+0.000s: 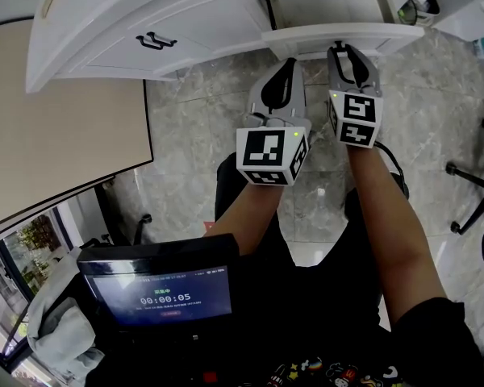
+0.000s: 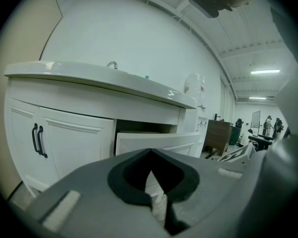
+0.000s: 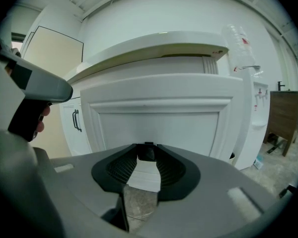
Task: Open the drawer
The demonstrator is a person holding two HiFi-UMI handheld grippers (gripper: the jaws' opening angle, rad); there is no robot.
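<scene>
At the top of the head view, a white vanity cabinet (image 1: 145,22) stands on a grey marbled tile floor (image 1: 194,127), and a beige wall panel (image 1: 56,119) fills the left. The drawer (image 1: 339,32) juts out, open, at upper centre. The right gripper (image 1: 340,48) has its tongs pinched on a small dark handle (image 3: 146,152) on the drawer front, mostly hidden by their tips. The left gripper (image 1: 289,63), lower and just left, has its tongs closed together on nothing. No view shows the drawer's inside. A chair base (image 1: 472,192) is cut off at the right edge.
</scene>
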